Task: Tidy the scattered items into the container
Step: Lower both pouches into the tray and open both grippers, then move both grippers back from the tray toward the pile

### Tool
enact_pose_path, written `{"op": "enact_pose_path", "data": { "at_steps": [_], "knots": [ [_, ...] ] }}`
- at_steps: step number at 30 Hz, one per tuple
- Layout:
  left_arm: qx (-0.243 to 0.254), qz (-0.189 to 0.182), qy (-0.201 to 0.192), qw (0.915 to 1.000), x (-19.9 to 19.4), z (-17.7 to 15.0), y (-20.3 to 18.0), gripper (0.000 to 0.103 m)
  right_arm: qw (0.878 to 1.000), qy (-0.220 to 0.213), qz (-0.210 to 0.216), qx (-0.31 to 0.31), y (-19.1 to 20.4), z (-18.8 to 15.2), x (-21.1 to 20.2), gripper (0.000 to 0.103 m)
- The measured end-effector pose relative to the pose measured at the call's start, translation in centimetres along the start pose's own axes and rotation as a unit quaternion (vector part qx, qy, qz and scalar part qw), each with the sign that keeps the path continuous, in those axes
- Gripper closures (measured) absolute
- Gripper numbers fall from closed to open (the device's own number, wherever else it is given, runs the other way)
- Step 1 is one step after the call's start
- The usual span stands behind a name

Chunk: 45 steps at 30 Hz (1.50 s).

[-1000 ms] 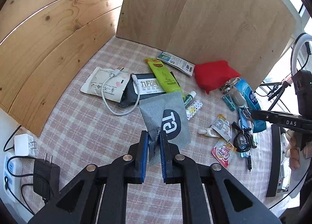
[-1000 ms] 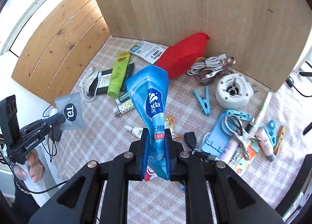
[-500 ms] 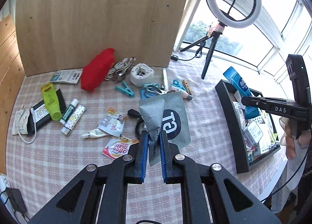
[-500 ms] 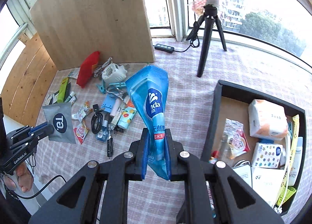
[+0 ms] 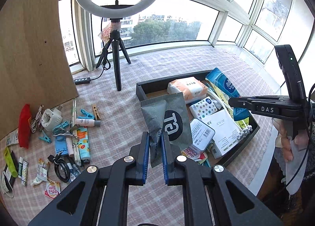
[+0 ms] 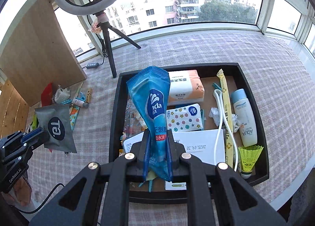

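My left gripper (image 5: 155, 141) is shut on a grey striped sachet (image 5: 167, 115) with a dark round logo, held up near the left edge of the black tray (image 5: 140, 90). My right gripper (image 6: 157, 139) is shut on a blue tissue pack (image 6: 153, 104), hanging over the tray (image 6: 114, 111) and its contents. In the right wrist view the left gripper (image 6: 42, 134) shows at far left with the sachet (image 6: 56, 125). The left wrist view shows the right gripper (image 5: 231, 101) over the tray with the blue pack (image 5: 226, 85). Several packs, boxes and a bottle lie in the tray.
Scattered items (image 5: 65, 133) lie on the checked cloth at left: clips, a red pouch (image 5: 24, 125), cables, sachets, tubes. A ring light on a tripod (image 5: 116, 52) stands behind them beside a wooden board (image 5: 33, 52). Windows ring the table. A hand (image 5: 289, 141) holds the right tool.
Both grippers have swung from over the scattered pile to the black tray, still carrying the grey sachet and the blue pack. The tray now fills the right wrist view.
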<state>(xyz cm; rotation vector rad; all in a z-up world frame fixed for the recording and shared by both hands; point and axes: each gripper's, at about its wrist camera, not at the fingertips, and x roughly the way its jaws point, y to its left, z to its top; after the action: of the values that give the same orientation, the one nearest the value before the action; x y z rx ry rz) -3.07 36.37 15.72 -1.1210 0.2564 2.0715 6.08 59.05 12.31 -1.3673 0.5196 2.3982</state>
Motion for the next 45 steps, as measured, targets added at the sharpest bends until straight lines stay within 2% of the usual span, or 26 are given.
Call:
{"op": "enact_pose_path", "data": {
  "at_steps": [11, 13, 14, 15, 16, 17, 19, 23, 28, 37, 45],
  "knots": [
    [0.026, -0.040, 0.023, 0.9986, 4.3, 2.5, -5.8, 0.092, 0.998, 0.005, -0.032, 0.046, -5.4, -0.9, 0.3, 0.089],
    [0.034, -0.047, 0.017, 0.9982, 4.8, 2.9, -6.9, 0.090, 0.999, 0.005, -0.026, 0.048, -5.7, -0.8, 0.5, 0.082],
    [0.042, -0.043, 0.018, 0.9980, 5.2, 3.0, -7.4, 0.082, 0.999, 0.006, -0.026, 0.047, -5.8, -0.7, 0.7, 0.069],
    [0.049, -0.038, 0.027, 0.9977, 5.7, 3.1, -7.7, 0.052, 0.998, 0.009, -0.041, 0.050, -5.8, -0.6, 0.8, 0.050],
    [0.052, -0.038, 0.033, 0.9974, 6.0, 3.2, -7.9, 0.036, 0.997, 0.007, -0.062, 0.055, -5.9, -0.6, 0.7, 0.045],
    [0.053, -0.035, 0.031, 0.9975, 6.1, 3.1, -7.9, 0.025, 0.995, 0.000, -0.077, 0.056, -5.9, -0.6, 0.5, 0.043],
    [0.054, -0.018, 0.026, 0.9980, 6.0, 2.9, -7.5, 0.026, 0.995, -0.005, -0.085, 0.055, -5.8, -0.6, 0.3, 0.043],
    [0.035, -0.010, 0.031, 0.9988, 5.4, 2.3, -5.6, 0.026, 0.995, -0.001, -0.072, 0.067, -5.8, -0.7, 0.2, 0.043],
    [0.007, 0.014, 0.026, 0.9995, 3.5, 1.2, -2.1, 0.026, 0.997, 0.001, -0.054, 0.052, -3.4, -0.9, 0.1, 0.043],
    [-0.055, 0.087, 0.012, 0.9946, -2.8, -2.2, 5.7, 0.026, 1.000, -0.007, -0.018, -0.018, 4.6, -1.2, -1.5, 0.039],
    [-0.109, 0.160, -0.010, 0.9810, -9.0, -6.8, 11.5, 0.026, 0.996, -0.021, 0.007, -0.090, 12.7, -3.2, -2.4, 0.035]
  ]
}}
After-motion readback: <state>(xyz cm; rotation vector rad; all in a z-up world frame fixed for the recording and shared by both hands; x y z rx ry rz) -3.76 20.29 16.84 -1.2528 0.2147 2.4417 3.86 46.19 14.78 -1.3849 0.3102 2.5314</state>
